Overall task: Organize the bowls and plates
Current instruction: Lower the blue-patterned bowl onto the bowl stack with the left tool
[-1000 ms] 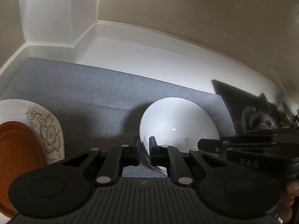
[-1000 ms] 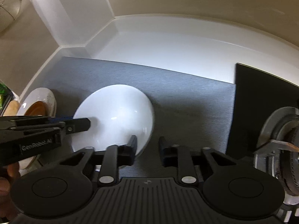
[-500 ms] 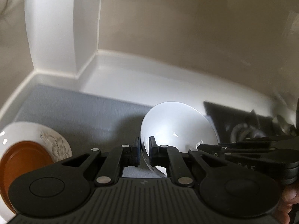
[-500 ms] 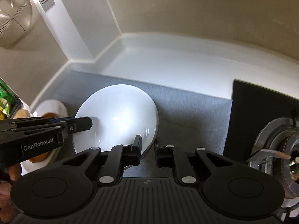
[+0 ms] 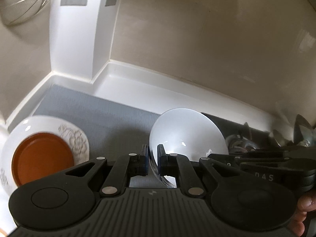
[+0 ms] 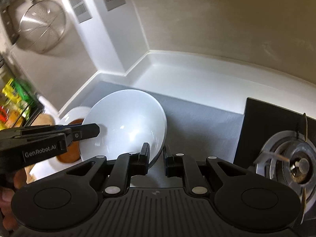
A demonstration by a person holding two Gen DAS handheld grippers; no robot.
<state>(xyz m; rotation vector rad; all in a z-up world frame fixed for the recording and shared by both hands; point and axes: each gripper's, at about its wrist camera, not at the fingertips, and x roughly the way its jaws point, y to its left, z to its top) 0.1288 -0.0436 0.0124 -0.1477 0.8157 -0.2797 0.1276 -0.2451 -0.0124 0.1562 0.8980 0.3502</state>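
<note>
The left hand-held gripper (image 5: 152, 159) is clamped on the rim of a plain white ceramic bowl (image 5: 187, 134): one finger presses the outer wall, the other the inner wall. The right hand-held gripper (image 6: 156, 158) straddles the opposite side of the same bowl (image 6: 126, 126). Its left finger lies inside the bowl and its right finger outside, with the rim between them. A narrow gap shows between the right finger and the rim, so whether this gripper is pressing on the bowl cannot be told.

The bowl is tilted, its opening turned toward the right wrist camera. In both views it appears above a grey textured counter mat (image 5: 110, 118), and no contact with the mat is visible.

A white plate with a grey floral pattern (image 5: 77, 138) lies on the mat to the left of the bowl. A round brown-orange plate (image 5: 41, 158) rests inside it.

A black glass hob with a metal gas burner (image 6: 292, 164) lies to the right of the mat. A round steel mesh strainer (image 6: 41, 27) hangs on the wall, above and to the left of the mat.
</note>
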